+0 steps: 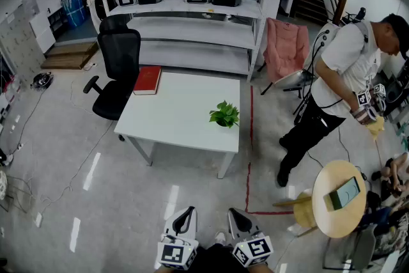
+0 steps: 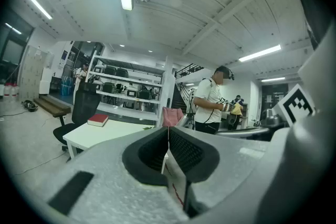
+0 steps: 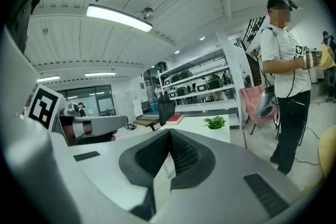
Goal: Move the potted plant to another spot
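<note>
Closest to the camera, the grey left gripper (image 1: 184, 219) and the grey right gripper (image 1: 240, 220) are side by side at the bottom edge of the head view. Each one has its jaws pressed together, with nothing between them. The small green potted plant (image 1: 224, 114) stands on the white square table (image 1: 172, 128), near its right edge, well apart from both grippers. A red book (image 1: 147, 80) lies at the table's far left corner, with a black office chair (image 1: 119, 73) just beside. A person in a white shirt (image 1: 342, 61) stands to the right of the table.
</note>
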A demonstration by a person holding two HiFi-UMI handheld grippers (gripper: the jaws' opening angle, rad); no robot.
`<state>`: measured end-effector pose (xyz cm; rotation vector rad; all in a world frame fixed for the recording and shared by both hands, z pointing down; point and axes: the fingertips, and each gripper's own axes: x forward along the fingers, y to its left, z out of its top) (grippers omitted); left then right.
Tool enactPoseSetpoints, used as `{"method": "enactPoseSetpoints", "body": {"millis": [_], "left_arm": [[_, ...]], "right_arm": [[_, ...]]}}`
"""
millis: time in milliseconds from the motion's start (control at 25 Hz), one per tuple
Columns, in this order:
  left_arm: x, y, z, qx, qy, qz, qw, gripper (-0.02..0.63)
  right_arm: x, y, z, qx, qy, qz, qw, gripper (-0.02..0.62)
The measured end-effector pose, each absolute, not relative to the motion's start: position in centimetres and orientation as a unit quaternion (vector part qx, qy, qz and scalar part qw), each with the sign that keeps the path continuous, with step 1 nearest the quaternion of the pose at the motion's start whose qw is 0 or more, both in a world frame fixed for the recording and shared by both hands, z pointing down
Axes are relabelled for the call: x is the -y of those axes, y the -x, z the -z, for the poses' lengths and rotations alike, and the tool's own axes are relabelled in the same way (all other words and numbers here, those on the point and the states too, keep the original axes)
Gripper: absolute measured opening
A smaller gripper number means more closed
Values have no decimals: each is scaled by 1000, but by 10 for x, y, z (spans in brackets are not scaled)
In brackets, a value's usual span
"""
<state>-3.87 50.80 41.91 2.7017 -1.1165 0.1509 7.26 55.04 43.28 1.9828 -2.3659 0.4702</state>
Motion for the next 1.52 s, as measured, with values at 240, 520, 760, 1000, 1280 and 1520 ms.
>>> {"method": "enactPoseSetpoints", "body": {"millis": [240, 520, 760, 1000, 1280, 1520], "left_arm": [[-498, 43, -414, 384, -917, -22, 103, 21], [-489, 55, -416, 378, -919, -23, 108, 21], [-477, 75, -415, 373, -921, -22, 109, 21], [-463, 99, -422, 363, -924, -30, 114, 21], [-449, 119, -432, 353, -927, -30, 120, 21], [-419, 112, -433, 355, -926, -20, 123, 21]], "right_arm": [[-546, -66, -434, 756, -637, -153, 11, 11], [-537, -54, -431, 754, -640, -149, 4, 11], [-526, -35, -429, 749, -645, -149, 3, 12], [-514, -13, -434, 740, -658, -141, 5, 11], [-496, 4, -437, 733, -666, -141, 8, 11], [-465, 0, -443, 734, -664, -144, 7, 12]]}}
